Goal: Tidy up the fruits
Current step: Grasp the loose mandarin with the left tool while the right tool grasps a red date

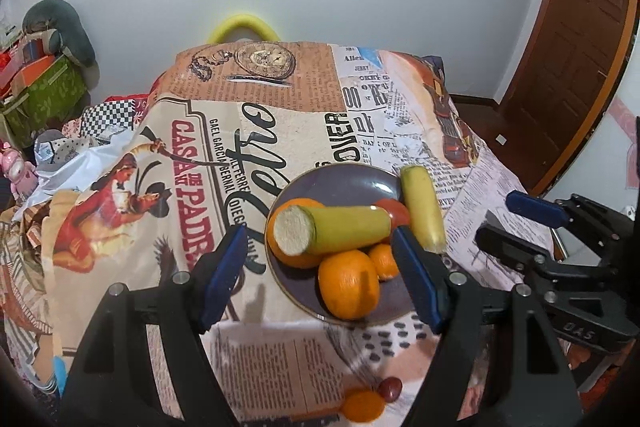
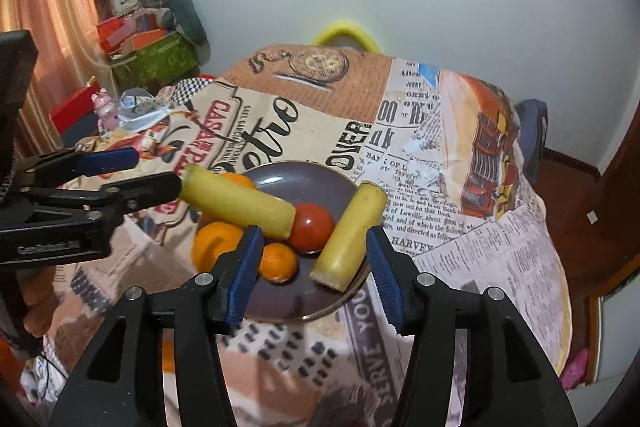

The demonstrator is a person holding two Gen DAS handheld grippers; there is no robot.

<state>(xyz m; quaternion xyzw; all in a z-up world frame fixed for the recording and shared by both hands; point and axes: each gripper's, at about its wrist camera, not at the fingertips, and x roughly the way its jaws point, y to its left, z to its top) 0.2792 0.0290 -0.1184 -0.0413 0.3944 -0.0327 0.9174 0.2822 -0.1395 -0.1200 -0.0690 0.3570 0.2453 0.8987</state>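
A purple plate [image 1: 344,183] [image 2: 316,183] on the printed tablecloth holds three oranges [image 1: 349,283] [image 2: 278,261], a red tomato [image 1: 396,213] [image 2: 312,231] and two yellow-green stalk pieces. One piece [image 1: 340,233] [image 2: 236,205] lies across the oranges. The other [image 1: 422,213] [image 2: 348,237] rests on the plate's right rim. My left gripper [image 1: 320,275] is open above the plate's near side, empty. My right gripper [image 2: 312,275] is open, its fingers on either side of the right piece's near end, apart from it.
An orange [image 1: 362,405] and a dark red fruit [image 1: 390,387] lie on the cloth near the front edge. The table drops off on all sides. Boxes and clutter [image 2: 148,55] stand at the far left, a wooden door [image 1: 576,59] at the right.
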